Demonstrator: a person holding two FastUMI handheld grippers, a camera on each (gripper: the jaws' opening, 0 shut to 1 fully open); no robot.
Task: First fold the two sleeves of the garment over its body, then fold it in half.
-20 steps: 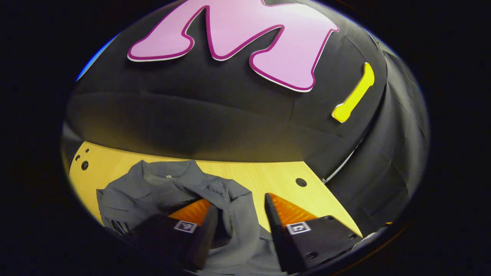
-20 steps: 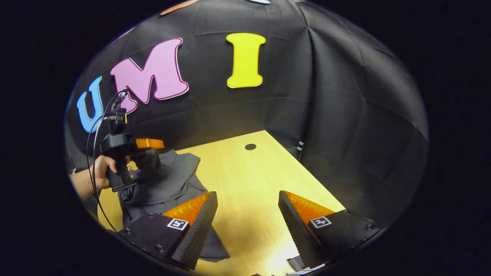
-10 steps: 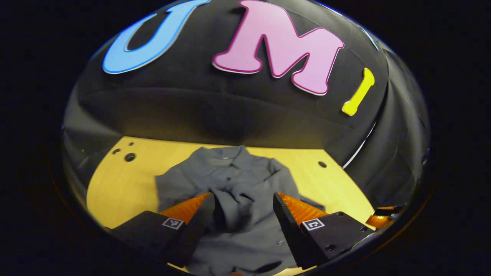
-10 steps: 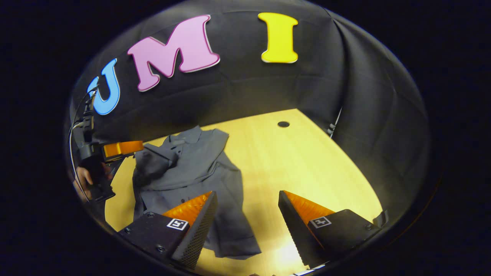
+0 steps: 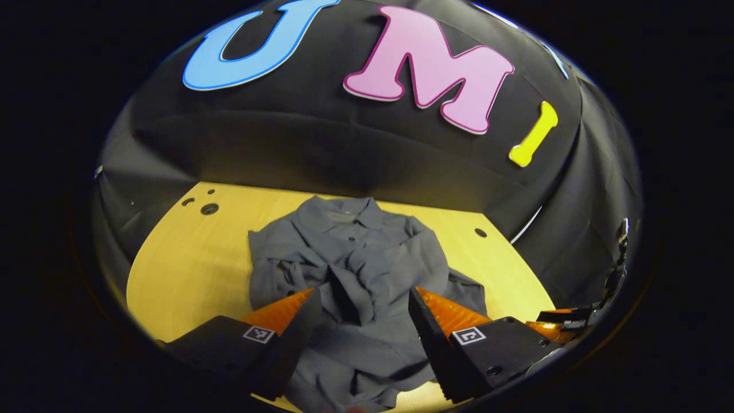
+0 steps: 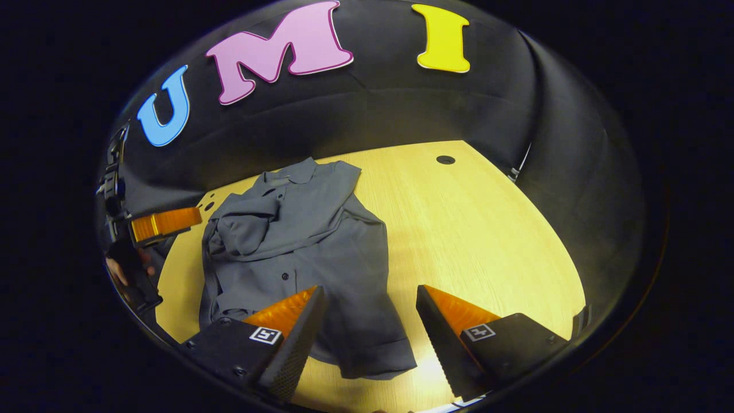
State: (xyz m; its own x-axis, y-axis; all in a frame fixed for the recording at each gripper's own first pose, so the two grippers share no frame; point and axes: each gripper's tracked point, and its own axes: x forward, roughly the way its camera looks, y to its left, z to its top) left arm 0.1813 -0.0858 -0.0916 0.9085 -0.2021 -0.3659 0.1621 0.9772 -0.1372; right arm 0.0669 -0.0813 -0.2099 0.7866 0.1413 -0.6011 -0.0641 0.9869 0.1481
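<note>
On the counter (image 6: pixel 470 229) lies the grey shirt (image 6: pixel 309 246), collar toward the booth's back wall and hem toward the camera. In the left gripper view the shirt (image 5: pixel 355 287) sits near the middle of the wooden top, its collar (image 5: pixel 344 209) spread flat and a row of dark buttons running down the front. One sleeve (image 6: pixel 246 223) is bunched over the chest in a loose, rumpled heap rather than a clean fold, and creases crowd the middle of the body. In the right gripper view the lower hem fans out wide and ends in a corner near the front edge of the counter.

Above the shirt's lower part hangs the left tool (image 5: pixel 361 338), its two fingers spread wide apart with cloth showing in the gap between them; neither finger presses on the fabric. In the right gripper view this same tool (image 6: pixel 163 223) shows at the far left, with a hand (image 6: pixel 123 272) partly seen below it.

Over the hem's right side the right tool (image 6: pixel 370 338) is likewise released, fingers well apart and holding nothing, with bare wood between them. A few round holes (image 5: pixel 209 209) mark the counter near the back corners.
</note>
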